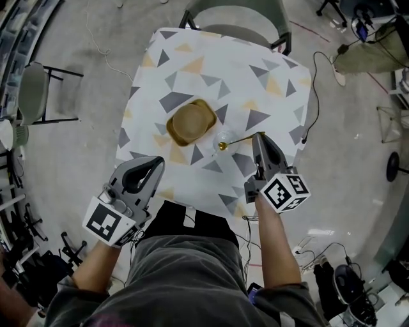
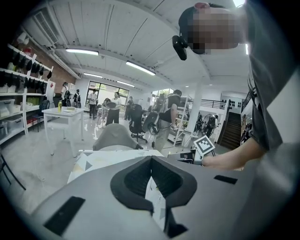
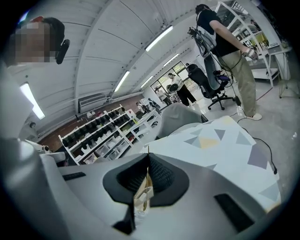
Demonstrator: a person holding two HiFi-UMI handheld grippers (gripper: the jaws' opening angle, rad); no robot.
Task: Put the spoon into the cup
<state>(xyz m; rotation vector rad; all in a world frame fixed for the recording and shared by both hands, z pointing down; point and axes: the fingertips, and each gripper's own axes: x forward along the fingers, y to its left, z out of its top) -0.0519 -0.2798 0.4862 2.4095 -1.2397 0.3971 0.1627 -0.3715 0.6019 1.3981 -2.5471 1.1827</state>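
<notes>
My right gripper (image 1: 257, 135) is shut on the handle end of a gold spoon (image 1: 238, 140), which reaches left over the table. The spoon's bowl sits at the near side of a clear glass cup (image 1: 224, 136); whether it is inside the cup I cannot tell. In the right gripper view the spoon (image 3: 143, 194) shows as a thin gold strip in the gap of the closed right gripper (image 3: 148, 157), with the glass blurred below. My left gripper (image 1: 158, 161) is shut and empty at the table's near left edge. In its own view the left gripper (image 2: 151, 158) has nothing between its jaws.
A brown squarish bowl (image 1: 191, 121) stands left of the cup. The table (image 1: 192, 57) has a white cloth with grey and yellow triangles. A grey chair (image 1: 238, 14) is at the far side, another chair (image 1: 35, 89) to the left. A black cable (image 1: 314, 96) hangs off the right edge.
</notes>
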